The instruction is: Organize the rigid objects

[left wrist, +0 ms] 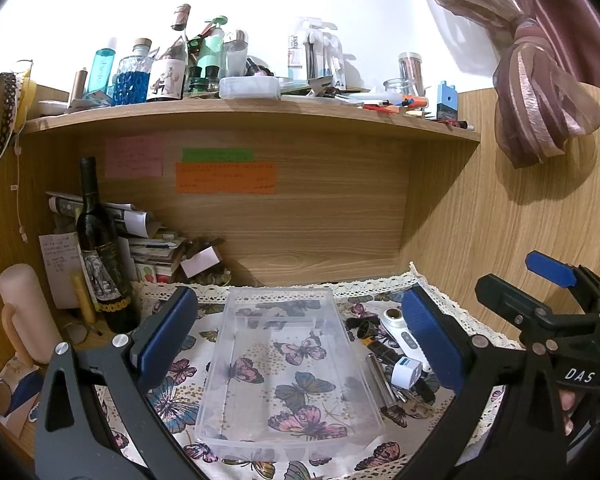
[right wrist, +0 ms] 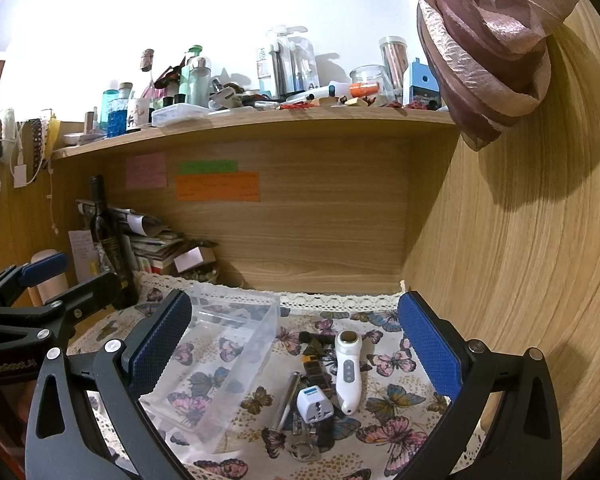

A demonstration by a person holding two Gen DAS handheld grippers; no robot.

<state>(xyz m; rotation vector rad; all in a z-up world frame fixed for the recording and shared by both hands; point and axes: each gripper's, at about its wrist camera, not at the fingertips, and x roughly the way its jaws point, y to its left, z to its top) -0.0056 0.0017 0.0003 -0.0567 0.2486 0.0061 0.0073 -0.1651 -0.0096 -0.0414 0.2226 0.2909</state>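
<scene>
An empty clear plastic box [left wrist: 288,364] [right wrist: 216,364] lies on the butterfly cloth [left wrist: 172,404] [right wrist: 392,412]. To its right lies a small pile: a white handheld device [right wrist: 347,372] [left wrist: 402,332], a white travel adapter [right wrist: 314,400] [left wrist: 406,372], a metal tube [right wrist: 286,400] [left wrist: 380,380] and dark small parts [right wrist: 314,360]. My left gripper [left wrist: 300,328] hangs open above the box, its blue pads on either side of it. My right gripper [right wrist: 296,340] is open above the pile. Nothing sits between either pair of fingers.
A wine bottle [left wrist: 100,256], stacked papers [left wrist: 148,240] and a pink bottle [left wrist: 24,312] crowd the left back corner. A cluttered shelf [left wrist: 252,116] overhangs the desk. A wooden wall [right wrist: 520,280] and a tied curtain [right wrist: 488,48] bound the right side.
</scene>
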